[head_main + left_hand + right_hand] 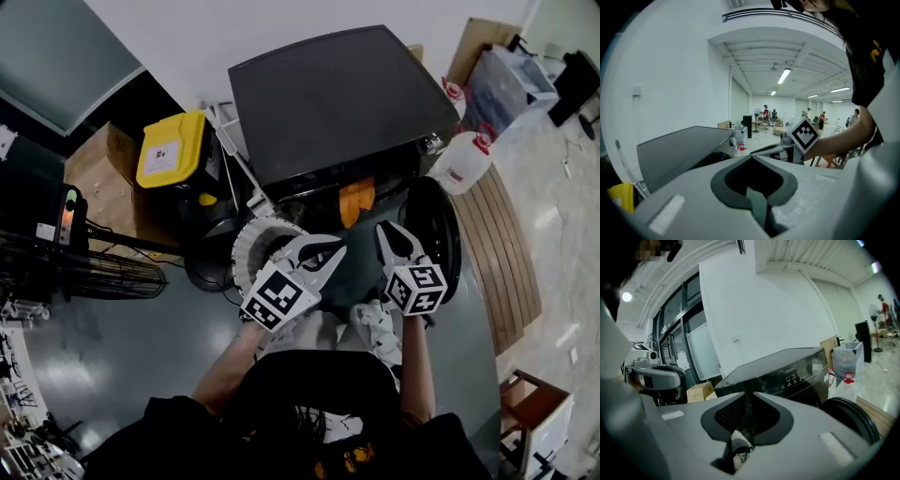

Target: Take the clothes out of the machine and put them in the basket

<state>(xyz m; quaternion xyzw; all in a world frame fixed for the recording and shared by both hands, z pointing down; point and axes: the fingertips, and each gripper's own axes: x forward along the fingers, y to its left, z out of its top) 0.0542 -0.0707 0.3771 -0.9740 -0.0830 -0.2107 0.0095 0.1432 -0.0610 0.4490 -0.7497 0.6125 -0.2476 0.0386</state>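
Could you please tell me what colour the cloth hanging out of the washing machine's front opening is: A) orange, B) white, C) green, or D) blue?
A: in the head view an orange cloth hangs from the front opening of the washing machine, just left of its swung-open door.

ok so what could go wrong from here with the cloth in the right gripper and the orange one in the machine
1. The right gripper pinches only a small fold of the patterned cloth, which hangs beside the white basket, not over it. Released here, it would likely land on the floor.
2. The orange cloth droops from the machine. It may slip out, or catch if the open door swings.
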